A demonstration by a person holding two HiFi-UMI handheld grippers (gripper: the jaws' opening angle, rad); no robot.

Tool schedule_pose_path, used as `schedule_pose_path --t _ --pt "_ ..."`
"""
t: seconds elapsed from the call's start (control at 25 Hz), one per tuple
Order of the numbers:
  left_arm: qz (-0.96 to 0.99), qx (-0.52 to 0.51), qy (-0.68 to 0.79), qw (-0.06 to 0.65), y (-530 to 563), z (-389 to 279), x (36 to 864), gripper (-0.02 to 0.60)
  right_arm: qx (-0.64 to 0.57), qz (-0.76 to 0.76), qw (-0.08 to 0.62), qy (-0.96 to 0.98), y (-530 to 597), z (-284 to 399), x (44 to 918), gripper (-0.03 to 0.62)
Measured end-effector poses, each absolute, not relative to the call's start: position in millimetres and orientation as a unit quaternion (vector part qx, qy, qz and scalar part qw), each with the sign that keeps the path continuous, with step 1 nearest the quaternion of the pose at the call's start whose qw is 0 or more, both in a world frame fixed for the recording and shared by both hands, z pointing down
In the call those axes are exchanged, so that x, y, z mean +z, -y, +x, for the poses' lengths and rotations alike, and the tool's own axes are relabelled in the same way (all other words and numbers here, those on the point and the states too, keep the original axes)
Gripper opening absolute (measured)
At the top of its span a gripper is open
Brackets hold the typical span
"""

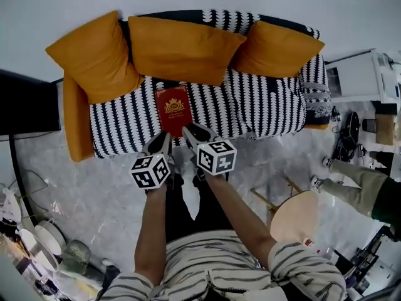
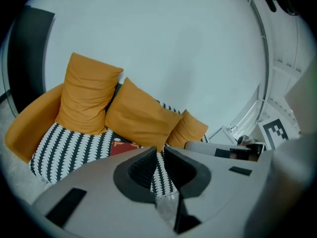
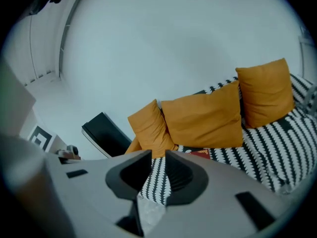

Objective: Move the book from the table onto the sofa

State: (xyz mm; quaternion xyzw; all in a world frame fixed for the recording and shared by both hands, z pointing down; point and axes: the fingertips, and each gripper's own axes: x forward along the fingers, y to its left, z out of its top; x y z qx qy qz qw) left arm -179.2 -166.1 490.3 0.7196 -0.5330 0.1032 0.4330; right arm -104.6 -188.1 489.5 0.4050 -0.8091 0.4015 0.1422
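Observation:
The red book (image 1: 173, 108) with a gold crest lies flat on the black-and-white patterned sofa seat (image 1: 250, 105), just in front of the middle orange cushion (image 1: 182, 47). My left gripper (image 1: 161, 142) and right gripper (image 1: 193, 132) hover side by side over the sofa's front edge, a short way in front of the book and clear of it. In the left gripper view, the left gripper (image 2: 158, 152) shows a narrow gap with nothing in it, and a strip of the book (image 2: 121, 147) shows beyond. The right gripper (image 3: 158, 157) is likewise narrowly open and empty, with a sliver of the book (image 3: 202, 153) behind it.
Two more orange cushions (image 1: 94, 55) (image 1: 279, 47) lean on the sofa back. A round wooden stool (image 1: 294, 215) stands at my right, with another person's leg (image 1: 354, 184) beyond it. A black panel (image 1: 28, 102) is at left, bowls (image 1: 44, 237) on the floor at lower left, and a white cabinet (image 1: 360, 74) at right.

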Motion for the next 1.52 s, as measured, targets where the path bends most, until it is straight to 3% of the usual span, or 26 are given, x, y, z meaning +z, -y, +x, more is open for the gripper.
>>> schedule_pose_path --t 0.64,1.52 --pt "0.789 0.07 0.512 0.332 176 -168 329 0.025 0.295 0.368 0.1 0.876 193 -112 335 0.037" --pt "0.836 -0.005 0.519 0.178 154 -169 149 0.005 0.134 0.368 0.015 0.92 166 -116 152 0.014"
